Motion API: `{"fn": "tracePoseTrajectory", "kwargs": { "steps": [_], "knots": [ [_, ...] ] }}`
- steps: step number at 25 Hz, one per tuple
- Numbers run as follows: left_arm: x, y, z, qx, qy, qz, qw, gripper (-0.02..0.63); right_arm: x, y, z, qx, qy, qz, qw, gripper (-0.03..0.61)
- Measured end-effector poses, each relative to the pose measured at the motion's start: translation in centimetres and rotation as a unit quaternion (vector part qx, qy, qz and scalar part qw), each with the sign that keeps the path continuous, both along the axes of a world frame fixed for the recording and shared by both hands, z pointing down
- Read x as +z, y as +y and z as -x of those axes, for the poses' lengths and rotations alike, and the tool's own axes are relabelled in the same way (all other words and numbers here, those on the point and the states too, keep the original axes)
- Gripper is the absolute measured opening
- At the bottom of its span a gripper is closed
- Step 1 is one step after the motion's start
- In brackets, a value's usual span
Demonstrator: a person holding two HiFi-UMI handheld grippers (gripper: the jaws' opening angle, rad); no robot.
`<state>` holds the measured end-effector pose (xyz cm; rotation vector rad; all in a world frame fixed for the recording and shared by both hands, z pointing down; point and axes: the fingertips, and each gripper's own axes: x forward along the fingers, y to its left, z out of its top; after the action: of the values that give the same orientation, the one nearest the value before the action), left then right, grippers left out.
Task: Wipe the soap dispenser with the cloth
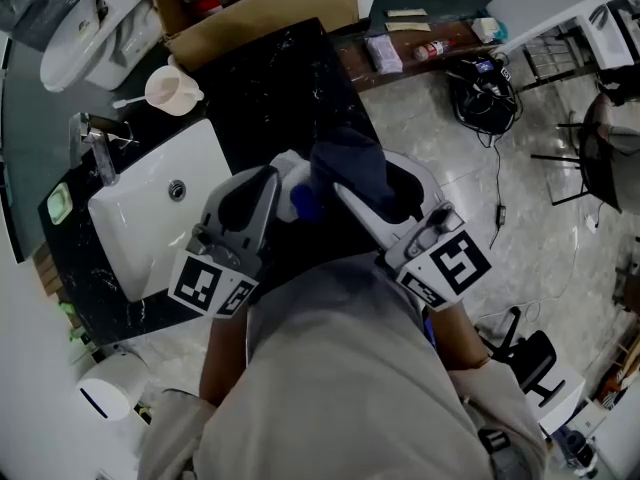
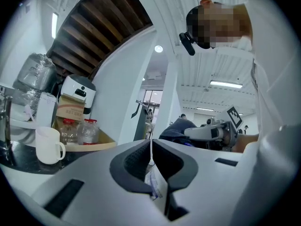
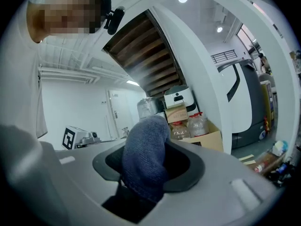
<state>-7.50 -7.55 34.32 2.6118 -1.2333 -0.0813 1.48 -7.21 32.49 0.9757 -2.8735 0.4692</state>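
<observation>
Dark blue cloth (image 3: 143, 147) fills the right hand-held gripper (image 3: 149, 166). Its jaws are clamped on the fabric, which bulges out above them. Jaws of the left hand-held gripper (image 2: 151, 149) stand almost together, nipping a thin white edge of the soap dispenser (image 2: 154, 182); a printed label shows below the pads. In the head view both are held over the black bench (image 1: 280, 78), with the dispenser between them and the cloth at its 1 o'clock; contact undetermined. A white sink (image 1: 150, 218) lies at 9 o'clock of the left hand-held gripper.
</observation>
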Motion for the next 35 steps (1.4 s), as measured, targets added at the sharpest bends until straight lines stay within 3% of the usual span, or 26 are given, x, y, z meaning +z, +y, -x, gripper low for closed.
{"fn": "tracePoseTrajectory", "kwargs": {
  "steps": [4, 7, 12, 20, 35],
  "knots": [
    [1.4, 0.2, 0.7, -0.009, 0.014, 0.023, 0.9996, 0.018, 2.8, 0.6, 3.3, -0.023, 0.004, 0.027, 0.999, 0.179],
    [1.6, 0.6, 1.5, -0.017, 0.019, 0.028, 0.9993, 0.018, 2.9, 1.6, 5.3, -0.046, 0.010, 0.019, 0.999, 0.179],
    [1.1, 0.4, 3.0, -0.031, 0.030, 0.023, 0.9988, 0.018, 2.0, 0.9, 5.1, -0.041, 0.012, 0.001, 0.999, 0.179],
    [-0.7, 1.7, 3.6, -0.030, 0.038, 0.001, 0.9988, 0.018, 0.1, 1.7, 4.4, -0.019, 0.020, -0.028, 0.999, 0.179],
    [-4.5, 6.1, 3.8, 0.024, 0.031, -0.026, 0.9989, 0.017, -3.2, 6.8, 2.6, 0.065, 0.029, -0.053, 0.996, 0.175]
  ]
}}
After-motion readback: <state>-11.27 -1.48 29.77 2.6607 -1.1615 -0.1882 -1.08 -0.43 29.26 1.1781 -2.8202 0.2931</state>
